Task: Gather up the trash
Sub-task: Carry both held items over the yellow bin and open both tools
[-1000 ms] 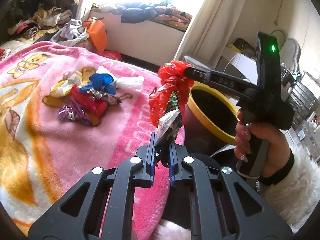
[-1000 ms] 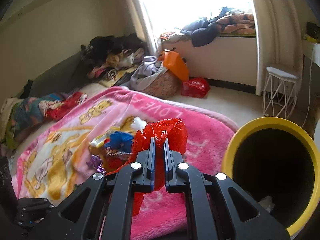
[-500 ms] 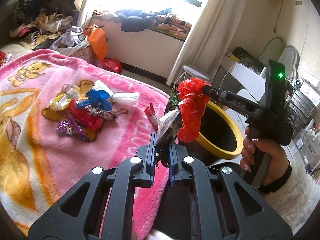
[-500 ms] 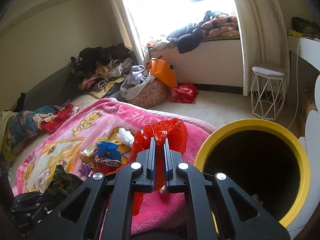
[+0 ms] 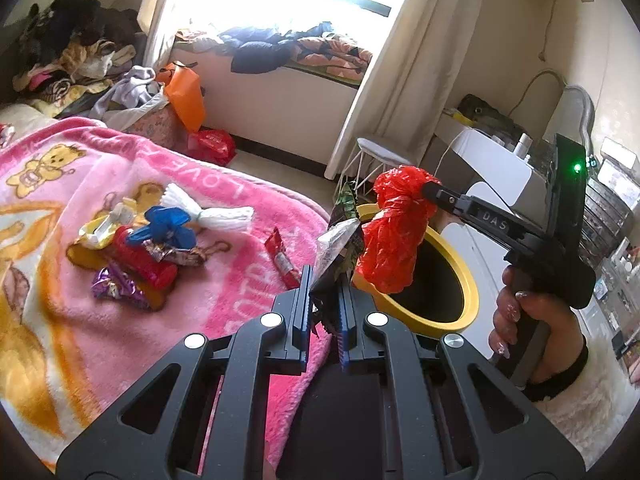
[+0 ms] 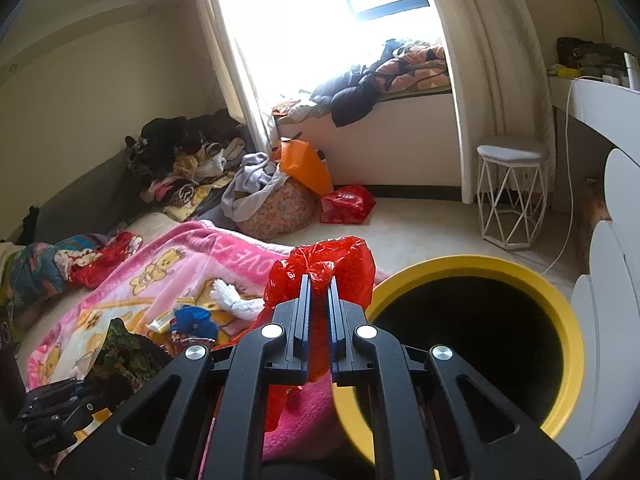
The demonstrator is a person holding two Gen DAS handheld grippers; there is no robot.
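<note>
Both grippers have shifted right twd the bin (image 6: 560, 344) since a sec ago; its yellow rim now sits closer under the red bag (image 5: 394, 236).

Right gripper (image 6: 319, 300) has its jaws pinched tight on that red bag: thin crinkly plastic, bunched into a knot at the tips, rest hanging limp over the near rim of the bin. Left gripper (image 5: 325, 300) has jaws clamped on a dark snack wrapper (image 5: 340, 240), glossy foil w/ a clear crumpled corner, poking up just left of the bag.

Bin is round, smooth, black inside; bottom too dark to make out.

Fuzzy pink blanket (image 5: 120, 340) on the bed carries more trash: blue wad (image 5: 166, 228), white fringed bundle (image 5: 208, 210), purple foil (image 5: 116, 286), small red packet (image 5: 282, 256). Labels too small to read. Lower part of the wrapper is hidden btwn the jaws.
</note>
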